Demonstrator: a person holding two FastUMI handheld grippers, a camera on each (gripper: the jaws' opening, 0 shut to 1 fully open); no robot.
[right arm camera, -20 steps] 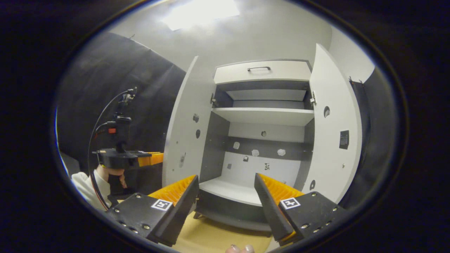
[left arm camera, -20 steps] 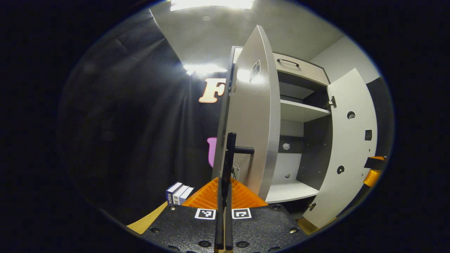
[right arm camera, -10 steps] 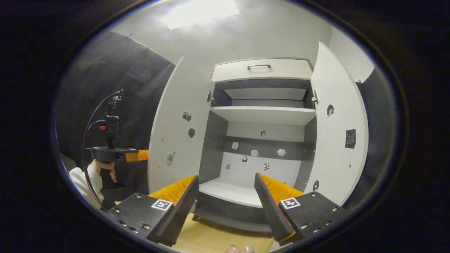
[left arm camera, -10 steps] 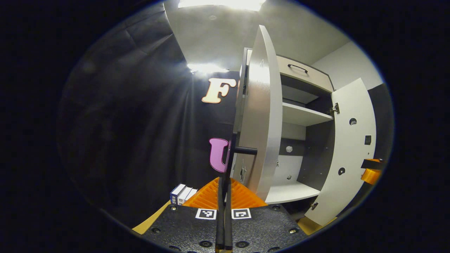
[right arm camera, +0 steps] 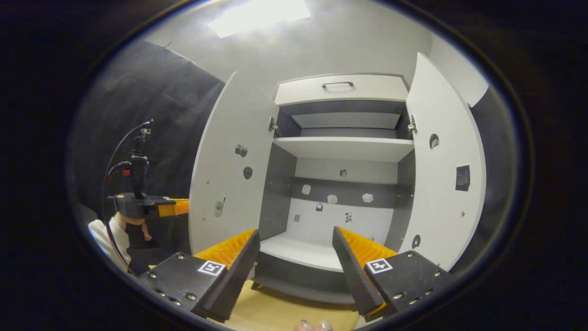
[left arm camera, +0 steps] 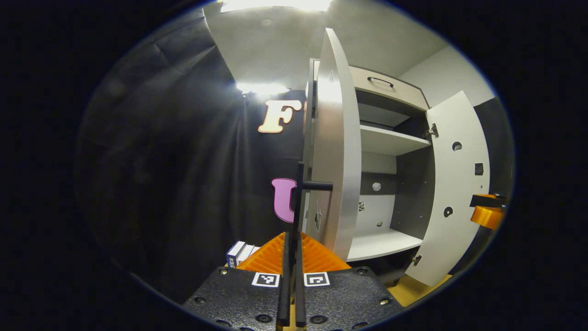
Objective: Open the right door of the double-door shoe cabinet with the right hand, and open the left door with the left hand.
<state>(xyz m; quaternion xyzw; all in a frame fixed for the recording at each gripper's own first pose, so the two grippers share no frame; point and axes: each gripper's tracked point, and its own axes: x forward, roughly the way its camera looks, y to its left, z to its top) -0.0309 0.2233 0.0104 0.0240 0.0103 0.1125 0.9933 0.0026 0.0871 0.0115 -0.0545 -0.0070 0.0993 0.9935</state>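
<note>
Left gripper view: fingers (left arm camera: pixel 291 248) pinch left door's handle (left arm camera: pixel 299 197); right fingers (right arm camera: pixel 296 257) spread, empty.

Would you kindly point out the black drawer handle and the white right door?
black drawer handle (right arm camera: pixel 337 84), right gripper view, middle of the bar.
white right door (right arm camera: pixel 443 202), right gripper view, inner face.
</note>
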